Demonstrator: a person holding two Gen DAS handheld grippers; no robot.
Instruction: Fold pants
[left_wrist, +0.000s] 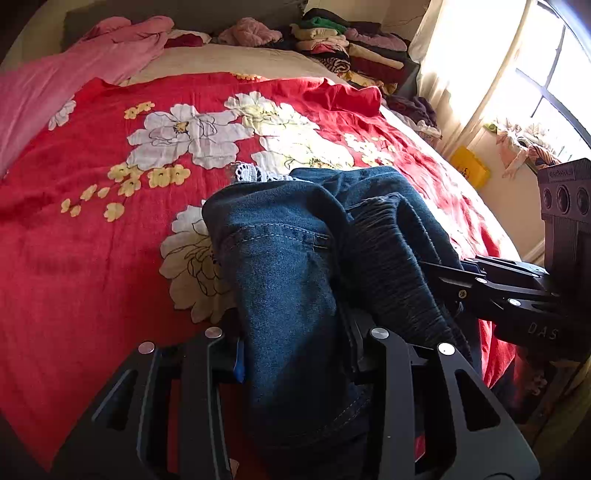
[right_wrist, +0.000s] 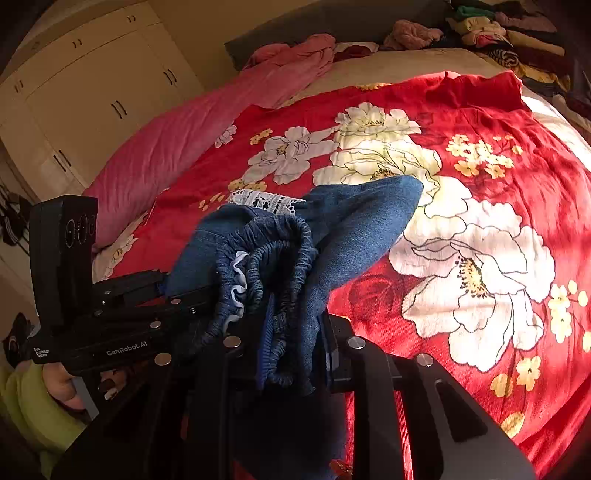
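Observation:
The blue denim pants (left_wrist: 288, 258) with an elastic waistband (right_wrist: 266, 251) and white lace trim (right_wrist: 262, 199) are held bunched above the red floral bedspread (left_wrist: 92, 240). My left gripper (left_wrist: 295, 350) is shut on a denim fold; it also shows at the left of the right wrist view (right_wrist: 177, 291). My right gripper (right_wrist: 291, 354) is shut on the waistband; it also shows at the right of the left wrist view (left_wrist: 443, 277). The two grippers are close together. The fingertips are hidden by the cloth.
A pink blanket (left_wrist: 55, 81) lies along the bed's left side. Piles of folded clothes (left_wrist: 351, 44) sit at the far right of the bed. A window (left_wrist: 535, 74) is to the right, a wardrobe (right_wrist: 85, 92) to the left.

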